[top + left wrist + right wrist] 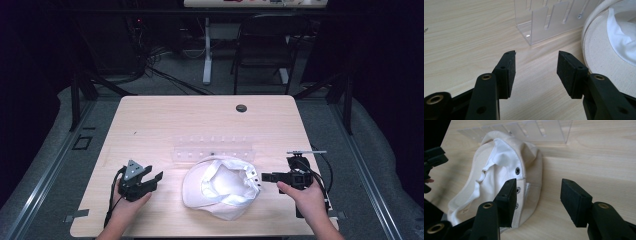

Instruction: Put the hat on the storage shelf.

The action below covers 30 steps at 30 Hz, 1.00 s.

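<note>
A cream cap [220, 187] lies upside down on the bench [150, 125], just in front of a clear slotted rack [215, 148], its lining up, likely so its edges can be gripped. The left hand-held gripper [155, 177] and right hand-held gripper [263, 177] flank it, both with jaws apart, holding nothing. No brand or writing is legible
</note>
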Each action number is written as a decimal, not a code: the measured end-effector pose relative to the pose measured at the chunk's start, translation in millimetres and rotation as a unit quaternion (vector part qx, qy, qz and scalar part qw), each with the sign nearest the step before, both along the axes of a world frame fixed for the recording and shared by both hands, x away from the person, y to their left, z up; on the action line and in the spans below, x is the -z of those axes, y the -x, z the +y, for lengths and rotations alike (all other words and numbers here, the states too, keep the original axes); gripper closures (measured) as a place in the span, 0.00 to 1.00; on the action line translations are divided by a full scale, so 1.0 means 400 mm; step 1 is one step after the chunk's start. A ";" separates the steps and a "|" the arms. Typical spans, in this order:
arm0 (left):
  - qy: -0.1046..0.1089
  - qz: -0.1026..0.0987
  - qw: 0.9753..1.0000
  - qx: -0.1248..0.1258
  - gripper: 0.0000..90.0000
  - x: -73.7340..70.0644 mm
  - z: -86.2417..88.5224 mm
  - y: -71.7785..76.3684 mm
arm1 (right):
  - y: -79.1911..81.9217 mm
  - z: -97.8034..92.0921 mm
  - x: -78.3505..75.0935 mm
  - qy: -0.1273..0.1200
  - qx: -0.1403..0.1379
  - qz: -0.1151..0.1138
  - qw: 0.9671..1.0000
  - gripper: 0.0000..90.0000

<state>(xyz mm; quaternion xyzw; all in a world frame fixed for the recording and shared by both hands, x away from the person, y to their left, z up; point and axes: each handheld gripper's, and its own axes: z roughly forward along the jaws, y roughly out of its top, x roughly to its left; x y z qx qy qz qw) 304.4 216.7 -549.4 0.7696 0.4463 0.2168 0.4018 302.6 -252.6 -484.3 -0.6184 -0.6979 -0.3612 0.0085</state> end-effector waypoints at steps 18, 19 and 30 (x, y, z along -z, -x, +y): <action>-0.017 0.008 1.000 0.004 0.55 0.003 -0.003 -0.002 | -0.073 0.082 -0.002 0.005 -0.060 0.087 0.994 0.49; -0.018 0.008 1.000 0.005 0.55 0.003 -0.003 -0.002 | -0.078 0.090 0.006 0.005 -0.061 0.093 0.994 0.49; -0.019 0.009 1.000 0.003 0.55 0.006 -0.004 -0.004 | -0.094 0.117 0.045 -0.004 -0.066 0.124 0.990 0.49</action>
